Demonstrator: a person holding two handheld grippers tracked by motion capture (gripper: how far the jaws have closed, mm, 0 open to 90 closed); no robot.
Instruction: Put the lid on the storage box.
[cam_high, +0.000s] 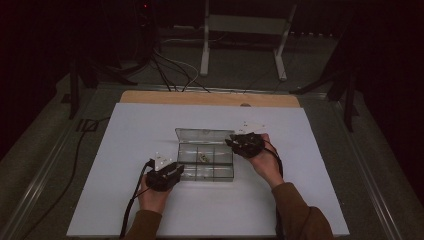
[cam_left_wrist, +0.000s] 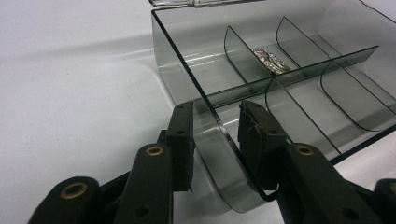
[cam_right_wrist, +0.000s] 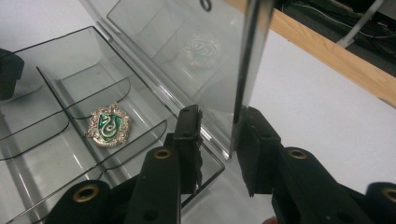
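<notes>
Lid stands upright (hinged along the box's far long edge), its edge between the parted right tongs; left tongs straddle the box wall mid-desk, apparently ungripped.

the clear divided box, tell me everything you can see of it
The clear divided box is smoky transparent plastic with thin curved partitions forming several compartments. It sits on the white table, its hinged lid raised at the far side. A green and silver crest badge lies in a middle compartment. The left tongs straddle a near corner wall. The right tongs straddle the lid's side edge, which touches one jaw. Whether either pair presses is unclear.
</notes>
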